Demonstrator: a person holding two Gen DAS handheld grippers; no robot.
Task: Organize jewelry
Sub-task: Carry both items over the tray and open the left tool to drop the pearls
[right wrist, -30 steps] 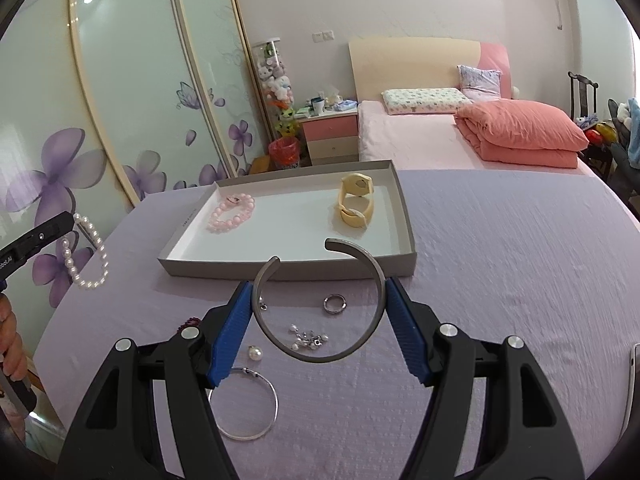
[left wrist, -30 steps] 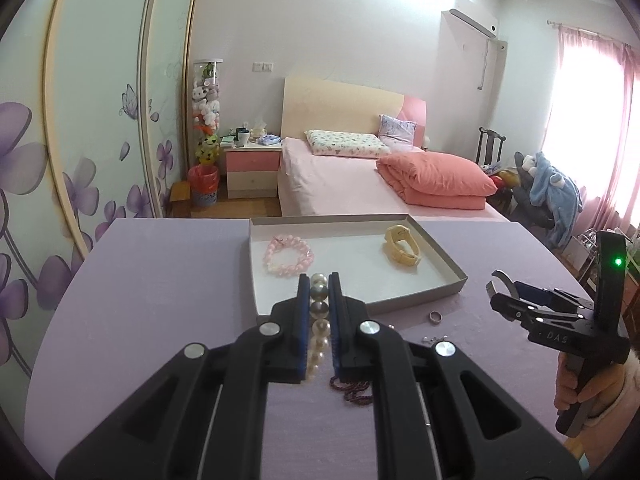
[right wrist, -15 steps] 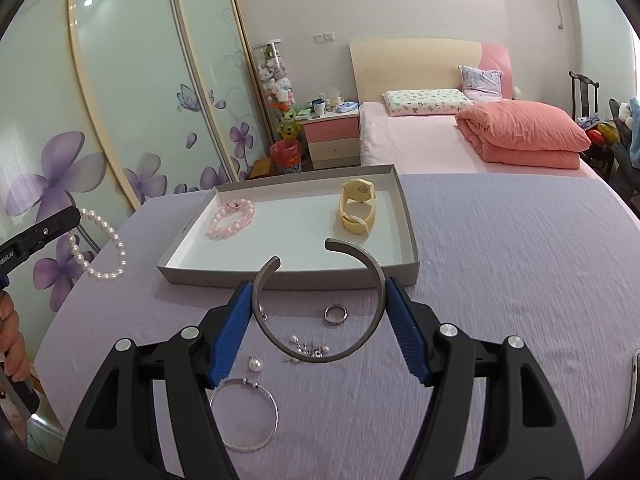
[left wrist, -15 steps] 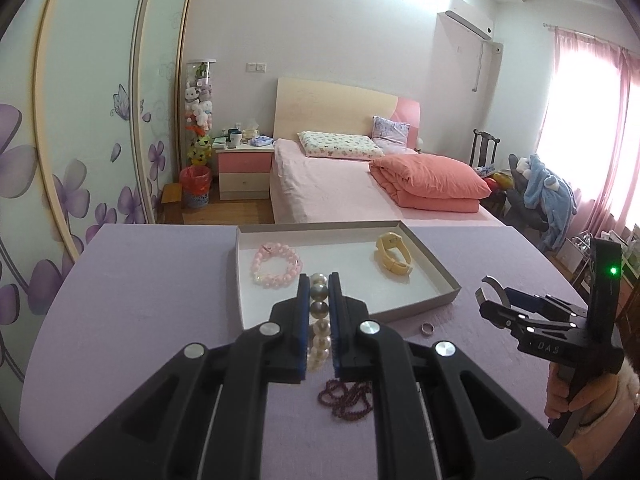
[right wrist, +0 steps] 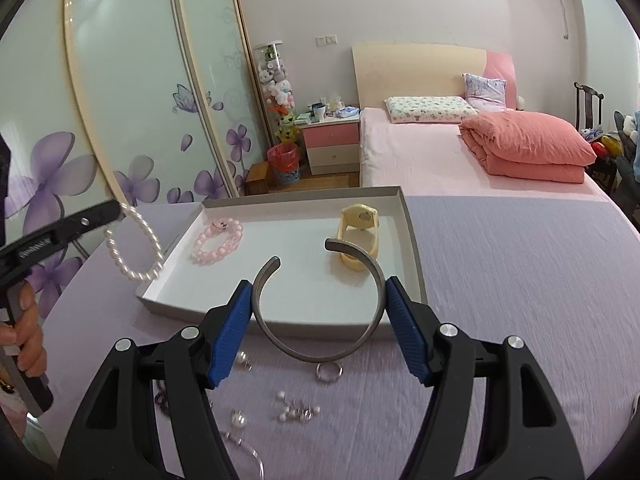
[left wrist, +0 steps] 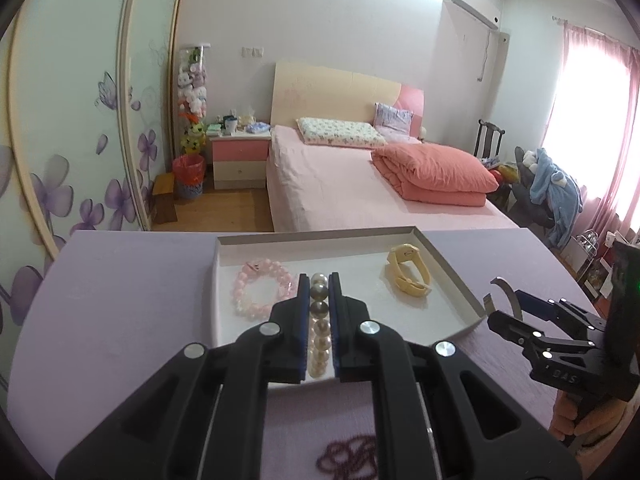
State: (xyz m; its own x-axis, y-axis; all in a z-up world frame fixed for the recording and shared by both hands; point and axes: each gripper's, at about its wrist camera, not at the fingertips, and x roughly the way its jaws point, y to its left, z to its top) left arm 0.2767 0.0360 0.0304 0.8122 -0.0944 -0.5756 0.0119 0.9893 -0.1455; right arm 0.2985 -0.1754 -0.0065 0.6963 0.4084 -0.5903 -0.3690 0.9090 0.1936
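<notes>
My left gripper [left wrist: 319, 286] is shut on a white pearl bracelet [left wrist: 319, 332] and holds it over the near part of the grey-rimmed white tray [left wrist: 452, 276]. From the right wrist view that bracelet [right wrist: 134, 246] dangles beside the tray's left rim. My right gripper [right wrist: 320, 300] is shut on a grey open metal cuff bangle [right wrist: 316, 354], held just before the tray's near edge [right wrist: 256, 326]. Inside the tray lie a pink bead bracelet [right wrist: 218, 240] and a cream yellow watch-like band [right wrist: 358, 236].
On the lilac tablecloth near me lie a silver ring [right wrist: 329, 372], a small cluster of earrings [right wrist: 298, 410], single pearls [right wrist: 239, 420], a thin silver hoop bangle [right wrist: 250, 454] and a dark red bead string [left wrist: 348, 454]. A bed stands beyond the table.
Both grippers have moved forward toward the tray. The pearl bracelet now hangs over the tray's near part, and the cuff bangle has come up to the tray's front edge.
</notes>
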